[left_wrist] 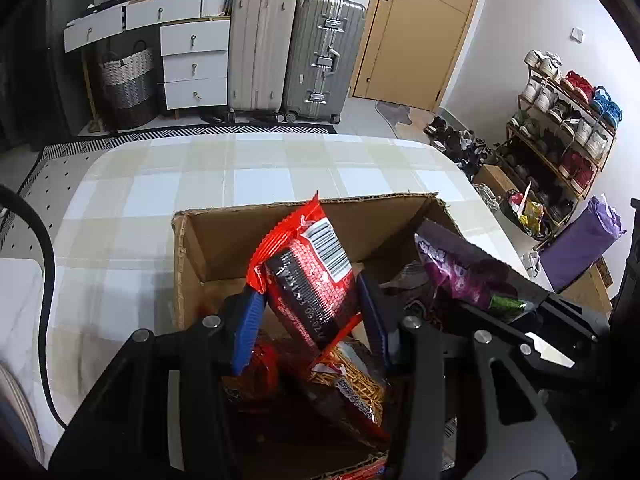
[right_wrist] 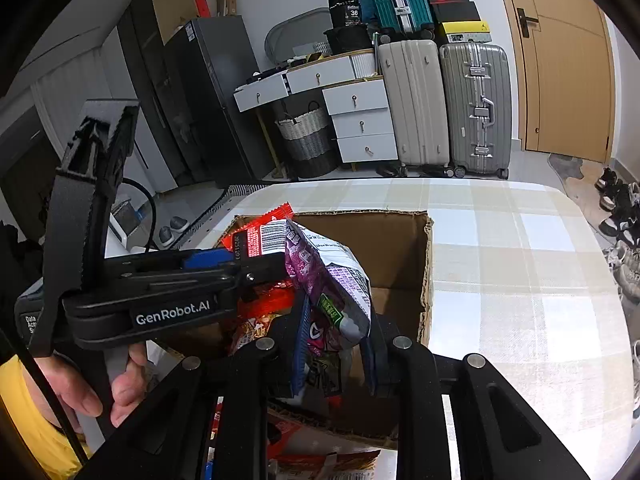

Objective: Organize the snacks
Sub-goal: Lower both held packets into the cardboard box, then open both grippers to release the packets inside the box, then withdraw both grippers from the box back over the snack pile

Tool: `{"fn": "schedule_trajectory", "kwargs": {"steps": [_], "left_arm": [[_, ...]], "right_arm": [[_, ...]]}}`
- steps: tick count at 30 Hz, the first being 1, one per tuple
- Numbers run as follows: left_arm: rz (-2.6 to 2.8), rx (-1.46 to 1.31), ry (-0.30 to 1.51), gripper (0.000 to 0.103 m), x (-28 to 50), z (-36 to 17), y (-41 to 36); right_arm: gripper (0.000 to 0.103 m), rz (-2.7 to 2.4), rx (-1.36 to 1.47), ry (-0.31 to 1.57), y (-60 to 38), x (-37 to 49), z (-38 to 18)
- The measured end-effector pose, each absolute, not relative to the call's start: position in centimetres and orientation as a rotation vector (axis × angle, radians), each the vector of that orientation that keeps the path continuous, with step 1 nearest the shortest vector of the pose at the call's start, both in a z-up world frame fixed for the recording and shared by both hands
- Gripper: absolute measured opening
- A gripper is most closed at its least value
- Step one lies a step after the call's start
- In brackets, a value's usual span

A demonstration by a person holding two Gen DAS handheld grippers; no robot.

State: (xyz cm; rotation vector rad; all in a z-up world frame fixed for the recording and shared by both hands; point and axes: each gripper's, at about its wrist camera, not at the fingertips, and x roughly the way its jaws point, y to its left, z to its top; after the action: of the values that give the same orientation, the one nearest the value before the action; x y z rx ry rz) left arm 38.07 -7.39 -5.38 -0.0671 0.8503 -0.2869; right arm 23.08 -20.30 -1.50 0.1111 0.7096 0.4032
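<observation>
An open cardboard box (left_wrist: 200, 248) sits on the checked table; it also shows in the right wrist view (right_wrist: 404, 248). My left gripper (left_wrist: 312, 320) is shut on a red and black snack packet (left_wrist: 312, 280), held upright over the box. My right gripper (right_wrist: 336, 344) is shut on a purple and silver snack bag (right_wrist: 336, 276), also over the box. The left gripper's body (right_wrist: 160, 292) shows in the right wrist view with the red packet (right_wrist: 260, 240) at its tip. The purple bag (left_wrist: 460, 268) shows at the right in the left wrist view. Several snack packets (left_wrist: 352, 384) lie inside the box.
The table with its checked cloth (left_wrist: 240, 176) stretches beyond the box. Behind it stand two suitcases (left_wrist: 296, 52), a white drawer unit (left_wrist: 192, 64) and a woven basket (left_wrist: 128, 84). A shoe rack (left_wrist: 568, 128) is at the right, next to a wooden door (left_wrist: 416, 32).
</observation>
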Motion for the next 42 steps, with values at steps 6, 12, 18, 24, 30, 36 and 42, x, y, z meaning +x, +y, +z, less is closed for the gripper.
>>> {"fn": "schedule_trajectory", "kwargs": {"steps": [6, 12, 18, 24, 30, 36, 42], "left_arm": [[-0.283, -0.074, 0.856, 0.044, 37.9, -5.3, -7.1], [-0.273, -0.097, 0.842, 0.045, 37.7, -4.5, -6.5], [-0.276, -0.083, 0.828, 0.045, 36.9, -3.8, -6.5], [-0.282, -0.089, 0.830, 0.046, 36.0, -3.4, -6.4], [-0.264, -0.067, 0.789, 0.058, 33.3, -2.2, -6.6], [-0.255, -0.063, 0.724, 0.065, 29.1, 0.7, -6.8], [-0.232, -0.062, 0.635, 0.072, 23.0, 5.4, -6.2]], "right_arm": [[0.022, 0.397, 0.101, 0.716, -19.9, 23.2, -1.6], [0.022, 0.382, 0.104, 0.719, -19.9, 23.2, -1.6], [0.022, 0.381, 0.090, 0.707, -19.6, 23.1, -1.3], [0.022, 0.392, 0.096, 0.700, -19.6, 22.8, -1.0], [0.022, 0.393, 0.107, 0.695, -20.2, 21.6, -0.4], [0.023, 0.399, 0.105, 0.672, -20.5, 19.3, 1.3], [0.023, 0.410, 0.101, 0.614, -20.8, 15.5, 4.3]]}}
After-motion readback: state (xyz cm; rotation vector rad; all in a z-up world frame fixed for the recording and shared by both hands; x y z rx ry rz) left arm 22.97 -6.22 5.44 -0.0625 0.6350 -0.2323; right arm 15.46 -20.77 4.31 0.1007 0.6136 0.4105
